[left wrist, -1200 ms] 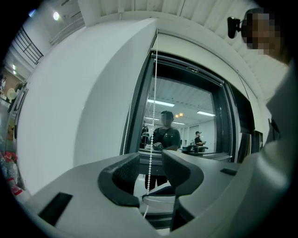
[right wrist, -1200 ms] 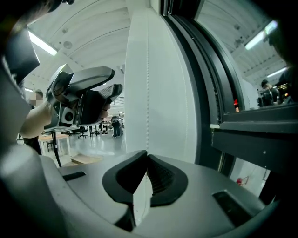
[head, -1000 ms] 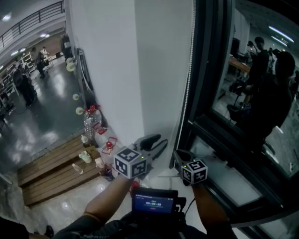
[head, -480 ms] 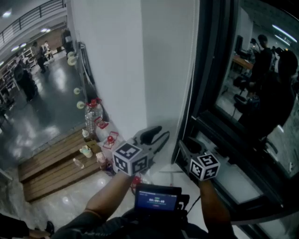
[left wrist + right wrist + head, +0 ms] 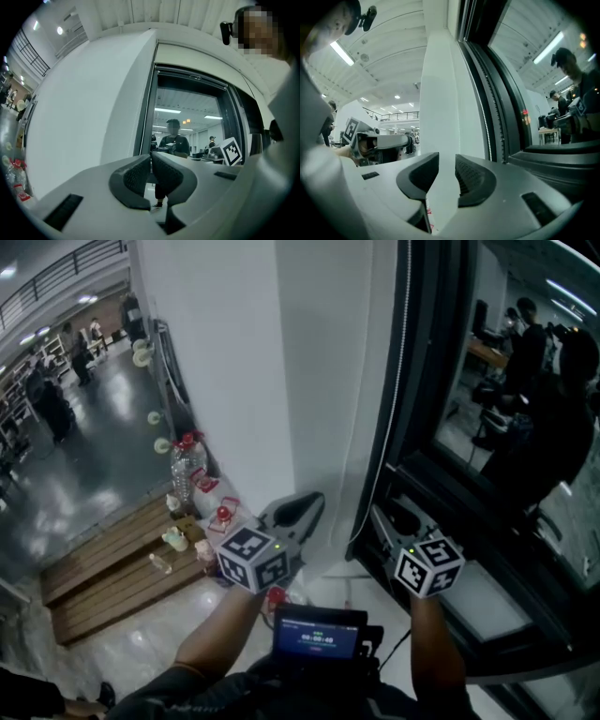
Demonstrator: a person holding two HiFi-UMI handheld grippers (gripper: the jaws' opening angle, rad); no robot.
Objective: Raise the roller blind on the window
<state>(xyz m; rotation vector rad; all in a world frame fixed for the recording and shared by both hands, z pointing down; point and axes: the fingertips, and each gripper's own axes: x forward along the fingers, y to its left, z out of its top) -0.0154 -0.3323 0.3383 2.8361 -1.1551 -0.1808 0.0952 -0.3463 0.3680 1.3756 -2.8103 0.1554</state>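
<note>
A large workplace hall: railed mezzanine (image 5: 66, 282), glossy floor (image 5: 103, 465), people (image 5: 47, 404) about.

Head camera looks steeply down from close above the left gripper (image 5: 314, 502) and right gripper (image 5: 382, 517); each gripper camera rides behind its jaws, level, near the window frame (image 5: 412, 381); all three share frame and white wall (image 5: 234, 362).

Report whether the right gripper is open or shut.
Open: the right gripper's jaws stand apart, having just been opening, and only the white wall behind shows between them.
</note>
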